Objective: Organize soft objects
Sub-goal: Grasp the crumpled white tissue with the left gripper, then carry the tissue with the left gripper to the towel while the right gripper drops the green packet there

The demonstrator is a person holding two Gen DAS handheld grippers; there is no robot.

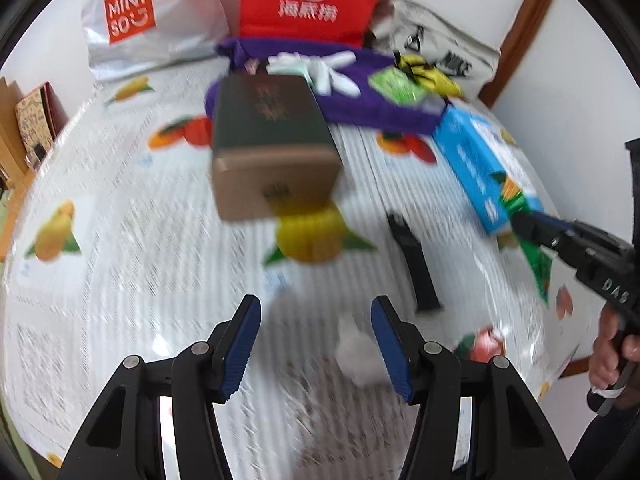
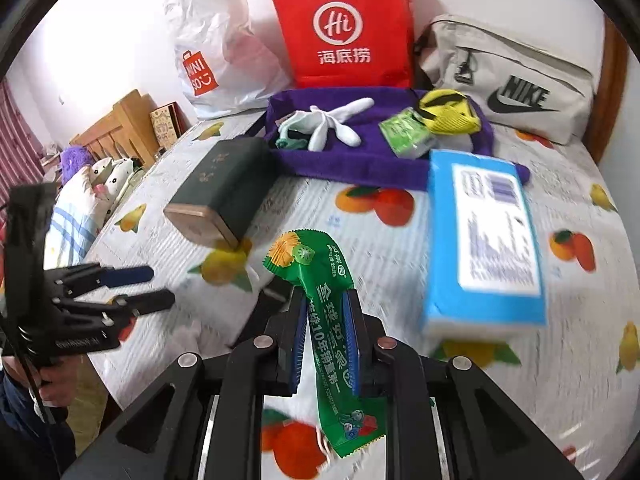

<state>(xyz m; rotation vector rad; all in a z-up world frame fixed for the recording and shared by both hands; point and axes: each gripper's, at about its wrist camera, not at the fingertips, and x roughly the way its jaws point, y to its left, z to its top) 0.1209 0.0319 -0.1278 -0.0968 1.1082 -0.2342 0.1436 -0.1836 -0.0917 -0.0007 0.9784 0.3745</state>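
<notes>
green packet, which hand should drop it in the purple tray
Right. The right tool is already shut on the green packet, and the purple tray lies straight ahead of it. The left tool is open and holds nothing.

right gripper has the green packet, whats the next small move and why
Probably carry the long green foil snack packet forward toward the purple fabric tray. The right gripper has its jaws shut on the packet, and the tray ahead already holds a white glove, a small green pack and a yellow item. The left gripper is open and empty.
</notes>
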